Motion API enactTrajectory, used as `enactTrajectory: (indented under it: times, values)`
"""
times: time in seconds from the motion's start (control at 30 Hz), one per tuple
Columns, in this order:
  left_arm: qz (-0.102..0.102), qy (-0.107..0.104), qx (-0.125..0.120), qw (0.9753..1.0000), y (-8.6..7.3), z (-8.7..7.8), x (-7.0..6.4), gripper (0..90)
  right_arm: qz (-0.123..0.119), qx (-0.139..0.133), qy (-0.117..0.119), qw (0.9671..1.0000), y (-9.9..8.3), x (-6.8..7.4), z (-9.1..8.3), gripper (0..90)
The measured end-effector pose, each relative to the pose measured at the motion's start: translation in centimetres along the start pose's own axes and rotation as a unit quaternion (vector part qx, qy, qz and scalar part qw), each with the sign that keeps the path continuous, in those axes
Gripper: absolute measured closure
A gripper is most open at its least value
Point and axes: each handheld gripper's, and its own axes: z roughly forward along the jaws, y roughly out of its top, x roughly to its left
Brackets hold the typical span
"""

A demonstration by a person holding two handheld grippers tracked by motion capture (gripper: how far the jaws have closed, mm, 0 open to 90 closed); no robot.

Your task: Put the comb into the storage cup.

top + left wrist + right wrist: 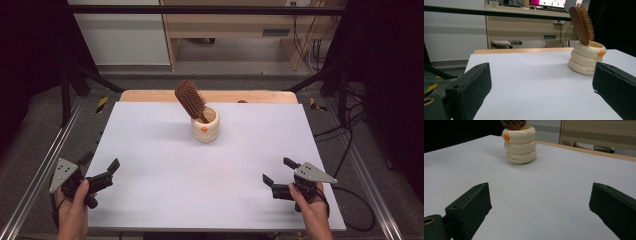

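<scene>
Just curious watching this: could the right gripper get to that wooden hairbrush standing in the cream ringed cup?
Probably yes. The right gripper is open, and bare white tabletop lies between it and the brown wooden hairbrush in the cream ringed cup.

The left hand [74, 200] holds the left gripper [102, 167] at the table's [165, 175] near left corner, jaws spread wide and empty. The right hand [307, 202] holds the right gripper [278, 170] by the near right corner, jaws likewise apart, both angled inward.
</scene>
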Motion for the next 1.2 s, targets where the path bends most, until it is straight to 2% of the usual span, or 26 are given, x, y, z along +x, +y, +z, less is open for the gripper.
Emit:
enactTrajectory:
  times: [0.4, 0.6, 0.8, 1.2]
  values:
    - [-0.002, -0.005, 0.011, 0.9999, -2.0, 0.2, -0.5, 2.3, -0.003, 0.004, 0.001, 1.0, -0.2, -0.1, 0.1, 4.1]
    - [0.005, -0.011, 0.018, 0.9998, -2.7, 0.3, -1.2, 2.1, -0.003, 0.006, 0.001, 1.0, -0.3, -0.2, 0.1, 4.1]
    - [0.012, -0.022, 0.022, 0.9995, -2.9, 0.5, -1.8, 2.2, -0.005, 0.007, 0.001, 1.0, -0.3, -0.2, 0.2, 4.1]
    - [0.014, -0.044, 0.033, 0.9984, -3.3, 0.7, -2.8, 2.2, -0.007, 0.012, 0.003, 0.9999, -0.4, -0.2, 0.3, 4.0]
